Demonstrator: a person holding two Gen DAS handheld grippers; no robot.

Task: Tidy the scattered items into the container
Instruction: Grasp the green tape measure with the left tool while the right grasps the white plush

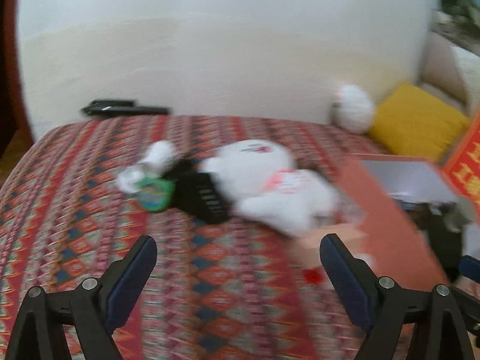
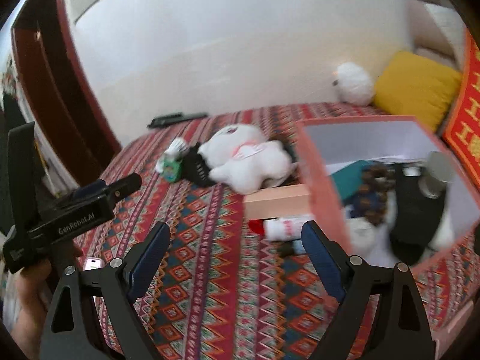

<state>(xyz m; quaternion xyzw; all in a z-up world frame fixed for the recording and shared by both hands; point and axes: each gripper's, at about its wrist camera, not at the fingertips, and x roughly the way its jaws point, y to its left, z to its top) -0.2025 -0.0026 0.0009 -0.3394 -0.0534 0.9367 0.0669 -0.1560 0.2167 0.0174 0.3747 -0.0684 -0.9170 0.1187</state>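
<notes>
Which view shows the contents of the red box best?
The right wrist view: it looks into the open red box, showing a teal item and a black item inside. The left wrist view is blurred and shows mostly the box's outer wall.

a yellow cushion [image 2: 415, 88] lay against the wall beside a white fluffy ball [image 2: 354, 83], on the patterned red bedspread [image 2: 210, 270]; dark flat objects [image 2: 177, 118] sat at the far edge.

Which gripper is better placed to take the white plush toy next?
Probably left. The left gripper is open and faces the white plush toy directly across the bedspread. The right gripper, also open, points nearer the pink box.
</notes>
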